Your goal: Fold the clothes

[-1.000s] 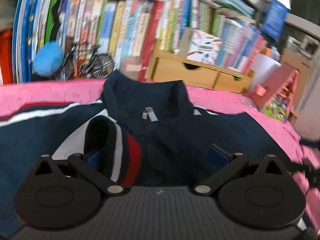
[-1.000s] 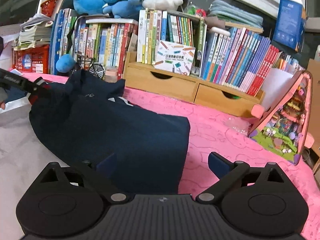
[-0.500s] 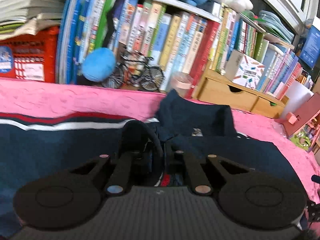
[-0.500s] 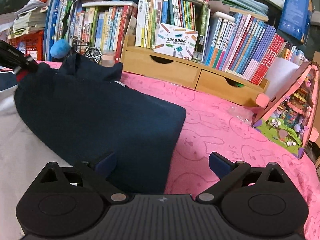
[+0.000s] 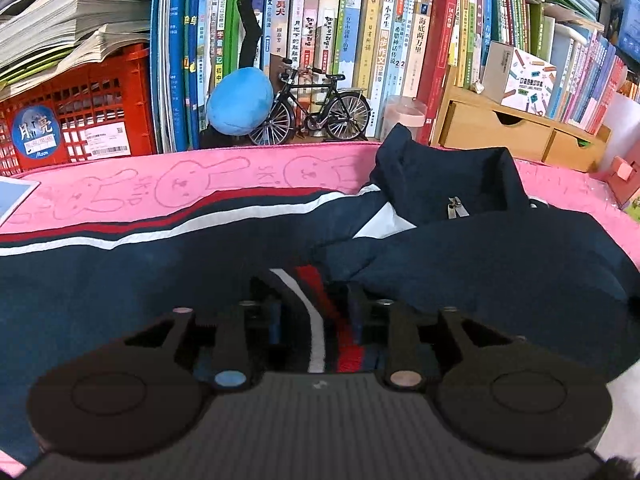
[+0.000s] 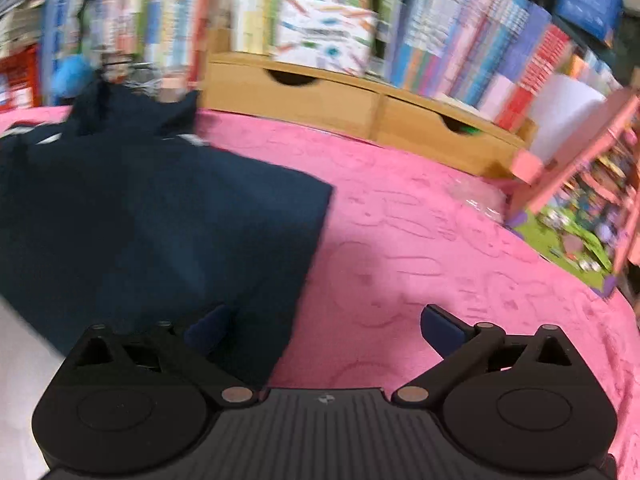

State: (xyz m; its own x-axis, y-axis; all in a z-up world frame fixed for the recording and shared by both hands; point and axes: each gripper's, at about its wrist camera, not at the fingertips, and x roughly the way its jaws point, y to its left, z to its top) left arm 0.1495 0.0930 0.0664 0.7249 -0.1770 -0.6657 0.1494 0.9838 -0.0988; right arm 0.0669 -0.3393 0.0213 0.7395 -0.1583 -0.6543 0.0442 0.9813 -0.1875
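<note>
Folding is under way on a pink surface (image 5: 120,196) printed with rabbit outlines, where a navy jacket (image 5: 120,280) with red and white stripes is spread out, its collar (image 5: 444,168) raised at the far edge and a zip pull (image 5: 454,210) seen just below it. The left tongs (image 5: 316,316) are seen over the jacket with the striped cuff (image 5: 316,300) lying between the fingers; the jaws have just been opening from a tight close and now stand partly apart, the pads not seen to press on the cuff. In the blurred right wrist view, the right tongs (image 6: 324,326) are held wide open at the near right edge of the folded jacket (image 6: 160,220), the left finger over navy cloth, the right finger over bare pink surface (image 6: 440,240), and nothing is gripped. Along the far side, rows of books (image 5: 360,40), a red crate (image 5: 80,112), a blue plush ball (image 5: 240,106), a model bicycle (image 5: 312,108) and a wooden drawer unit (image 5: 512,132) are lined up. A pink toy house (image 6: 580,184) stands at the far right.
</note>
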